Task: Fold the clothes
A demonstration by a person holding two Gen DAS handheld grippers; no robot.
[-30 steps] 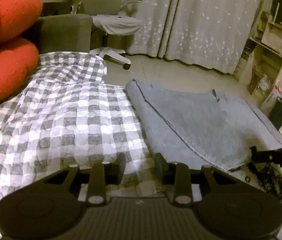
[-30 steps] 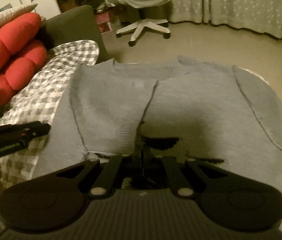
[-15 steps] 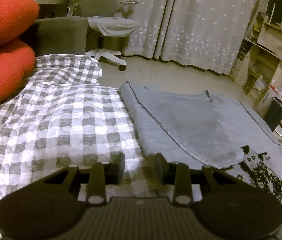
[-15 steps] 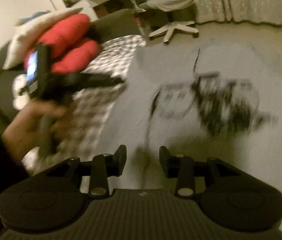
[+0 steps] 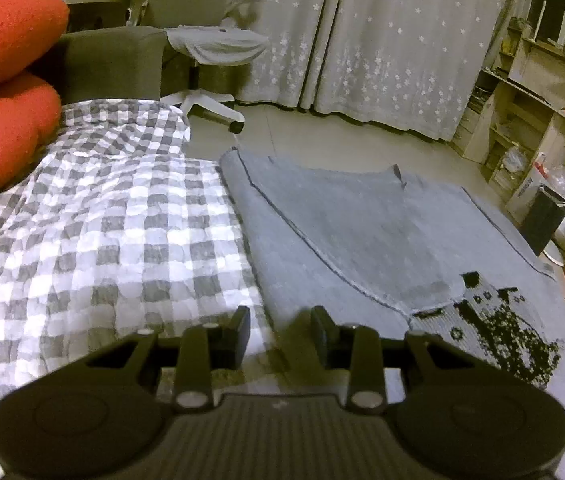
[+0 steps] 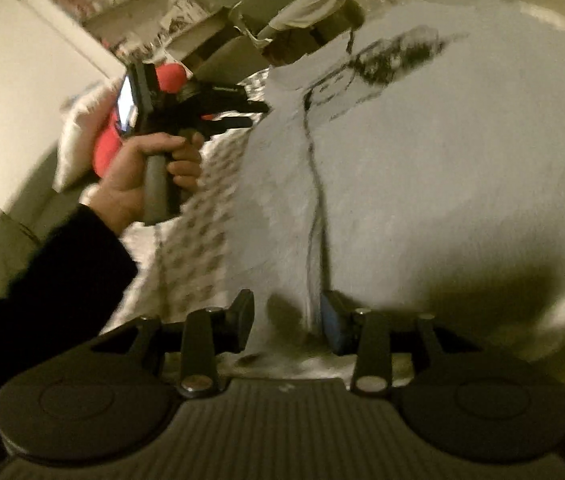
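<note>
A grey sweater [image 5: 362,232] with a black knitted pattern [image 5: 506,332] lies flat on the bed, partly folded. It fills the right wrist view [image 6: 422,168]. My left gripper [image 5: 280,334] is open and empty, low over the sweater's left edge where it meets the checked bedspread [image 5: 102,220]. My right gripper [image 6: 286,320] is open and empty, just above the sweater near a dark seam [image 6: 314,184]. The left gripper, held in a hand, shows in the right wrist view [image 6: 238,110].
Red cushions [image 5: 2,92] and a dark sofa arm [image 5: 110,64] lie at the left. A white office chair [image 5: 210,52] stands beyond the bed before pale curtains [image 5: 382,40]. Wooden shelves [image 5: 530,112] stand at the right.
My right gripper has let go of the sweater, opened and swung round to the sweater's near left part. My left gripper has shifted slightly to the right and stays open.
</note>
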